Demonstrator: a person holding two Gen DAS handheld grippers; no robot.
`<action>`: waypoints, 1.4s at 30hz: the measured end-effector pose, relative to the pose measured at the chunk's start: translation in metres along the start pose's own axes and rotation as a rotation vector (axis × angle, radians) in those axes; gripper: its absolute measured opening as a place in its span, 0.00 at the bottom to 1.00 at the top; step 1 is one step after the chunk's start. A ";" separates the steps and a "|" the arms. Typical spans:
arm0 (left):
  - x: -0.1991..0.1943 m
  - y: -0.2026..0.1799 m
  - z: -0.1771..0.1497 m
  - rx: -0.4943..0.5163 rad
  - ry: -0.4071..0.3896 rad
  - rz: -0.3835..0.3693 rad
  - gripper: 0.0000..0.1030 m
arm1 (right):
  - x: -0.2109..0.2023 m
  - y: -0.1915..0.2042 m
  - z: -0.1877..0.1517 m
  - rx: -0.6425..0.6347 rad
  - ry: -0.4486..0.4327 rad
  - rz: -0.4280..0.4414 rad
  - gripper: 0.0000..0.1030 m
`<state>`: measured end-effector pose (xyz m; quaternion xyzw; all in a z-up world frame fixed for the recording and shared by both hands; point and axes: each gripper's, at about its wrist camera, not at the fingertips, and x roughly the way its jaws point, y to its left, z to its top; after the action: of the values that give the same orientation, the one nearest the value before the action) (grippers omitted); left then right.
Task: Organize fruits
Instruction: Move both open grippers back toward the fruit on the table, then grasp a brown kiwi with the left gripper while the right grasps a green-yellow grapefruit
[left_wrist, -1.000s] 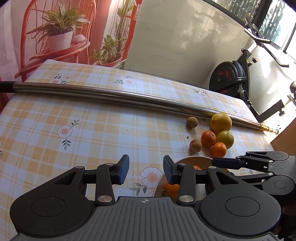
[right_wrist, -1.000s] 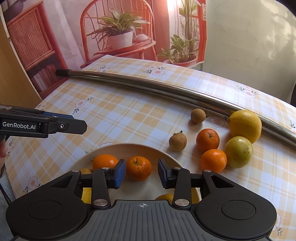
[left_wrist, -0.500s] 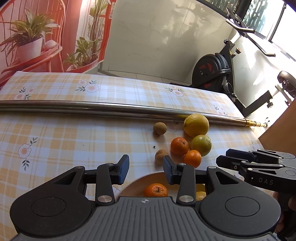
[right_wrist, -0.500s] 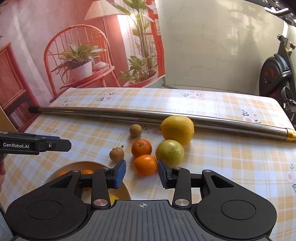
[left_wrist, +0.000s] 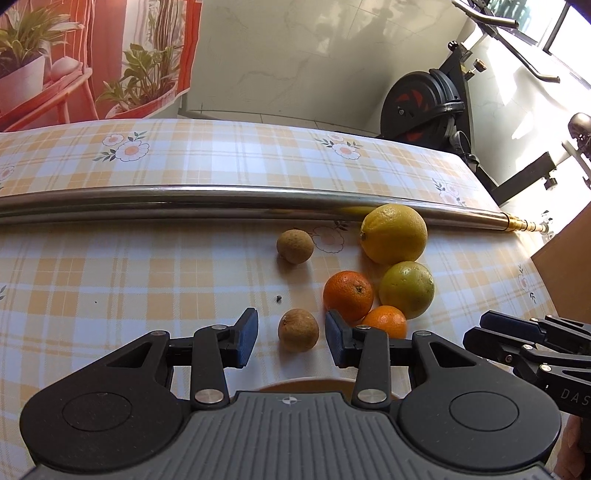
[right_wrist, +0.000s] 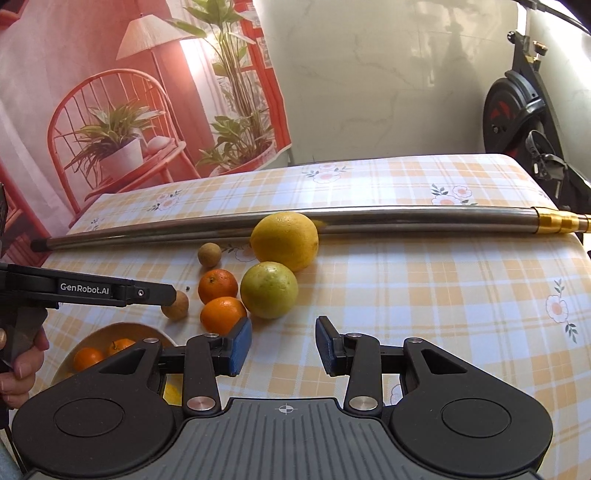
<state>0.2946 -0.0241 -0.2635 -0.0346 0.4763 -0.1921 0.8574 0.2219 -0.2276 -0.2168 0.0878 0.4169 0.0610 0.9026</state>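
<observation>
While much of the bowl is covered by the gripper bodies, the loose fruit is shown plainly.
Bowl (right_wrist: 110, 330): only a left part of the rim is seen in the right wrist view, low at the left; in the left wrist view just a thin arc shows above the gripper body.
Fruit in bowl: two small oranges (right_wrist: 88, 358) are made out, and a yellow piece beside them is cut off by the gripper linkage.
Left gripper (left_wrist: 291, 338): its blue pads are spread, and the near brown fruit (left_wrist: 298, 329) is framed between them; whether a pad touches it cannot be told.
Near brown fruit, right wrist view: partly hidden behind the left gripper's finger.
Speck (left_wrist: 277, 297): a small dark bit on the cloth, too small to identify.
Far brown fruit (left_wrist: 295, 241): lies alone, near the metal pole (left_wrist: 184, 203).
Orange pair: the upper orange (left_wrist: 348, 295) touches the lower orange (left_wrist: 386, 321), which is partly covered by the left gripper's right finger.
Green citrus (left_wrist: 406, 290): set against both oranges, just under the yellow citrus (left_wrist: 393, 233).
Yellow citrus: rests against the pole.
Right gripper (right_wrist: 283, 345): jaws spread, nothing between them but tablecloth (right_wrist: 424, 295); the lower orange sits just beyond its left pad.
Exercise bike (left_wrist: 428, 103): stands past the table's far right edge.
</observation>
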 end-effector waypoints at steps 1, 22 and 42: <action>0.001 0.000 0.000 0.001 0.005 -0.003 0.41 | 0.001 -0.001 -0.001 0.004 0.000 0.003 0.35; -0.002 -0.008 -0.002 0.067 0.000 0.015 0.27 | 0.009 -0.008 0.000 0.031 -0.002 0.015 0.35; -0.084 0.000 -0.018 -0.043 -0.187 0.093 0.27 | 0.065 0.007 0.032 0.058 0.036 0.036 0.47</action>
<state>0.2403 0.0087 -0.2057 -0.0486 0.3992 -0.1377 0.9052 0.2875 -0.2123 -0.2429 0.1205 0.4332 0.0665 0.8907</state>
